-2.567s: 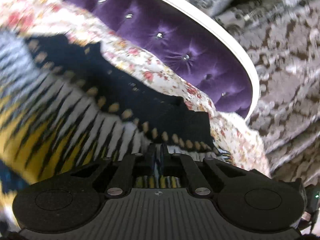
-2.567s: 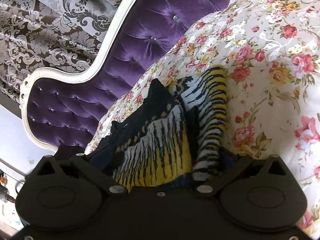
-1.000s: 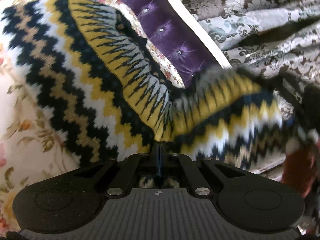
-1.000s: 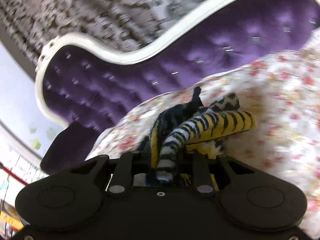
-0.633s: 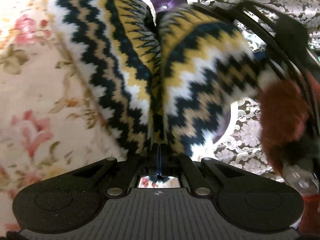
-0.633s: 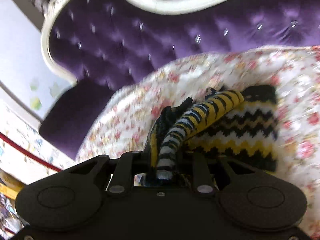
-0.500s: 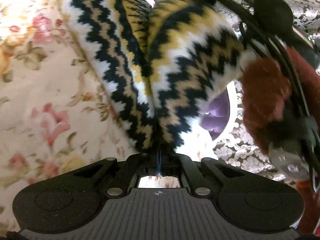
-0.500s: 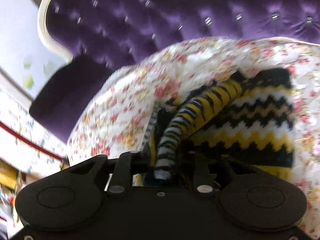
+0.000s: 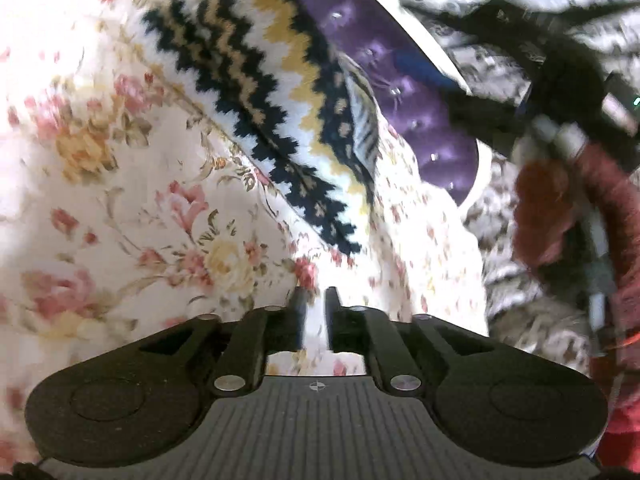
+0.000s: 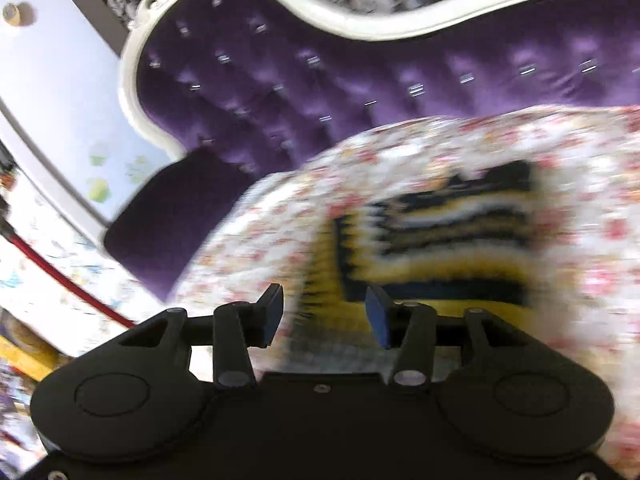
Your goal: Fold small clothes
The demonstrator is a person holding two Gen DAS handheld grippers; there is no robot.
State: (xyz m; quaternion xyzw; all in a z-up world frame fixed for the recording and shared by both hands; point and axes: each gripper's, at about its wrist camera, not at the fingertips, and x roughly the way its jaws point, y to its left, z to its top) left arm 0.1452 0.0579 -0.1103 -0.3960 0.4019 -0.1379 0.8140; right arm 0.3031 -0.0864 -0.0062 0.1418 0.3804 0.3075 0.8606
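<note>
Sweater [image 10: 436,240] folded on floral bedspread [image 9: 120,200], lengthwise across right hand-held gripper [image 10: 324,312], nearer, wide; left hand-held gripper [image 9: 316,300] narrow, empty.

The sweater [image 9: 280,120] is thick knitted wool, its zigzag stitches coarse and matt. It lies on a floral bedspread [image 9: 120,200] of smooth, thin printed cloth. The headboard [image 10: 360,80] is tufted purple velvet with a soft sheen, studded with shiny buttons and edged by a glossy white painted frame [image 10: 340,28]. The left tongs [image 9: 316,300] and right tongs [image 10: 324,308] are matt black plastic with bright metal screws; the right pair carries blue pads [image 10: 376,316]. The curtain [image 9: 500,8] is patterned woven fabric with a slight shine.
</note>
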